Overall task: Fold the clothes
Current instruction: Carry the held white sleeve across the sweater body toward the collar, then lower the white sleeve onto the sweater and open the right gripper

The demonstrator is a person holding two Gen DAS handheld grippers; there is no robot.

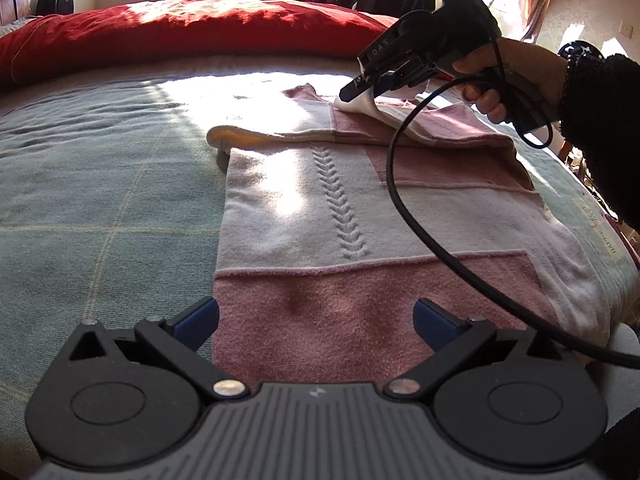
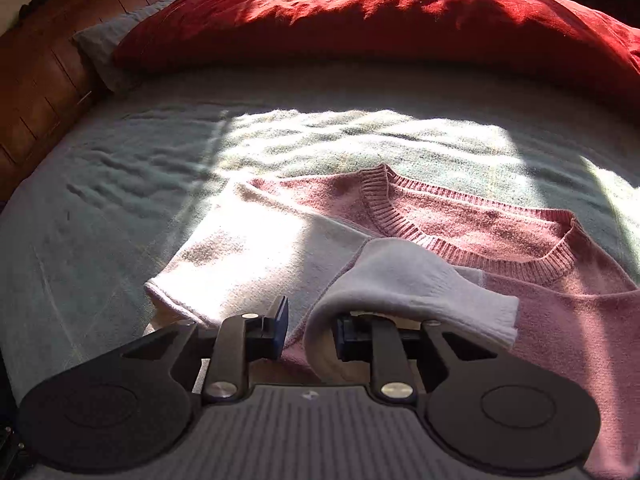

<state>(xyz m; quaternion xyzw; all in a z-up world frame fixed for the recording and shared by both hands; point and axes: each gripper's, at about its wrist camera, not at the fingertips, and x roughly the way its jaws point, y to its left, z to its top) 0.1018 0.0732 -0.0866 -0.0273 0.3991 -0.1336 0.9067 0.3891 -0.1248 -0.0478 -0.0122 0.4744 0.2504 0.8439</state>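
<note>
Pink-white sweater [image 1: 360, 216] lies on green bedsheet [image 1: 100, 184], red duvet [image 2: 380, 20] behind.

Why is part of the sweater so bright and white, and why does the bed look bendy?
Left wrist view: sunlight washes out the sweater near its cable pattern. Right wrist view: the same glare whitens its sleeve, and the red quilt lies partly in shadow. Both views: the fisheye lens curves the bed.
</note>
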